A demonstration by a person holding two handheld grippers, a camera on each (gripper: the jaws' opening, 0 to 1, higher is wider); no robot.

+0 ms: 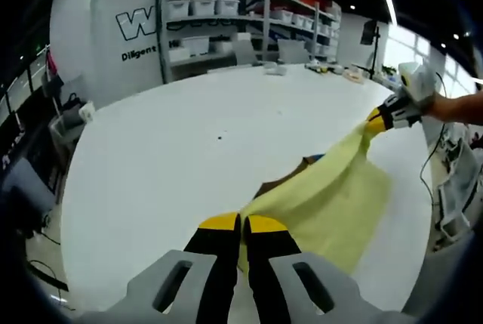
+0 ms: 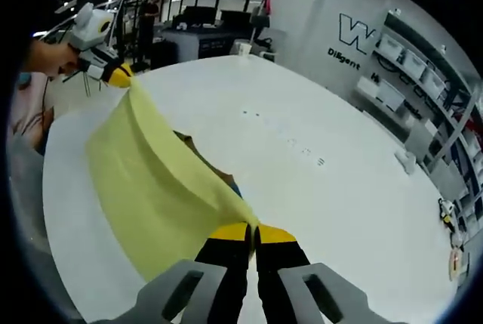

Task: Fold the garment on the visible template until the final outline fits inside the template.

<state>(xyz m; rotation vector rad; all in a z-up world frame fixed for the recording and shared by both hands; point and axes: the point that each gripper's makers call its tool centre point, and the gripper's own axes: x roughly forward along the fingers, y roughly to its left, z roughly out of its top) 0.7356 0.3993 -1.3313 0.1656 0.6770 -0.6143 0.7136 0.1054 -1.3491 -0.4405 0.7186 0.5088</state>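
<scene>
A pale yellow garment [image 1: 332,195] hangs stretched between my two grippers above the white table [image 1: 196,135]. My left gripper [image 1: 242,224] is shut on one corner of it at the bottom of the left gripper view. The right gripper [image 1: 377,121] comes in from the right there, pinching the far corner. In the right gripper view my right gripper [image 2: 253,231] is shut on the garment [image 2: 158,188], and the left gripper [image 2: 117,75] holds the other end at upper left. A brown patch [image 1: 290,177] of something shows under the cloth; the same brown patch [image 2: 187,143] peeks out behind the fold.
Metal shelving [image 1: 249,22] with white bins stands behind the table against a grey wall with lettering. Small items [image 1: 324,69] lie at the table's far edge. A person's forearm [image 1: 456,106] holds the right gripper. Desks and monitors [image 2: 196,26] stand beyond the table.
</scene>
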